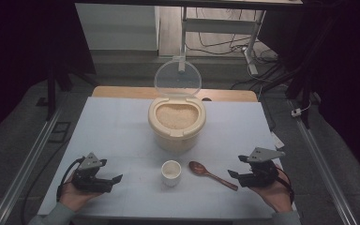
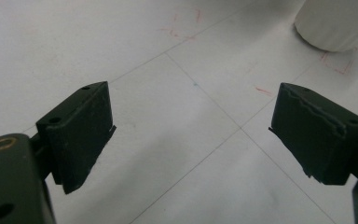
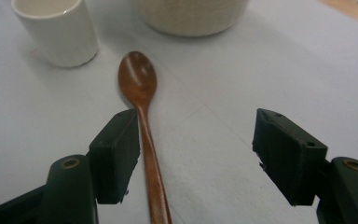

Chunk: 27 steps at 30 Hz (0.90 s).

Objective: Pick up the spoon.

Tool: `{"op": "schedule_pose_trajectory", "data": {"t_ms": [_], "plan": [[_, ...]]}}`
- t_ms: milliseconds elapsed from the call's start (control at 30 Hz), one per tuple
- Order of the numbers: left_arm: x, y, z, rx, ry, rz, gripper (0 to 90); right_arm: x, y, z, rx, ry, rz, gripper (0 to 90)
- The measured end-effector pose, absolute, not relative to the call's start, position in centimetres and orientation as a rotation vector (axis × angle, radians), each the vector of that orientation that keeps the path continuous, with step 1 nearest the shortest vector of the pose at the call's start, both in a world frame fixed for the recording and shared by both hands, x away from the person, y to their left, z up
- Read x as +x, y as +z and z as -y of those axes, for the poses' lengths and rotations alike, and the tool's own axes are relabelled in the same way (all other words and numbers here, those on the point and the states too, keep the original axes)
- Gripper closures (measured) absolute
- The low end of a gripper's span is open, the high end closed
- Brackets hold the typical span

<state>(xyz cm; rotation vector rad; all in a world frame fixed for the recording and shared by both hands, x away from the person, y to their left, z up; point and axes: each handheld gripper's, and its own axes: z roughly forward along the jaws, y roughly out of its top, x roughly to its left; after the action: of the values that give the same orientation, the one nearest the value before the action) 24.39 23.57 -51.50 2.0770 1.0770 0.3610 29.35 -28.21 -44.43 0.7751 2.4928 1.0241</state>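
A cream rice container [image 1: 176,123] stands mid-table with its clear lid [image 1: 177,78] raised; rice fills it. In front of it sits a small white cup [image 1: 171,172] [image 3: 58,29] [image 2: 333,21]. A brown wooden spoon [image 1: 211,174] [image 3: 142,121] lies on the white sheet to the cup's right, bowl toward the cup. My right gripper [image 1: 235,174] [image 3: 196,149] is open just above the spoon's handle, which runs along the inside of the left jaw; the pads do not press it. My left gripper [image 1: 114,182] [image 2: 191,135] rests open at the front left with nothing between its jaws.
The white sheet [image 1: 117,126] covers most of the wooden table [image 1: 122,91]. Metal rails [image 1: 33,154] run along both sides, and a desk frame with cables [image 1: 251,51] stands beyond the far edge.
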Motion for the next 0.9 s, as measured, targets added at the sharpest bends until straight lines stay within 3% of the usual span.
{"op": "schedule_pose_trajectory", "data": {"t_ms": [467,900], "plan": [[24.6,-51.8,-23.5,2.091,0.352,-1.075,12.4,31.5,-44.8,23.2,0.696,0.741,-2.763,32.1],[24.6,-52.0,-23.5,2.103,0.35,-1.072,12.2,32.0,-47.5,23.0,0.715,0.542,-2.87,40.0]]}}
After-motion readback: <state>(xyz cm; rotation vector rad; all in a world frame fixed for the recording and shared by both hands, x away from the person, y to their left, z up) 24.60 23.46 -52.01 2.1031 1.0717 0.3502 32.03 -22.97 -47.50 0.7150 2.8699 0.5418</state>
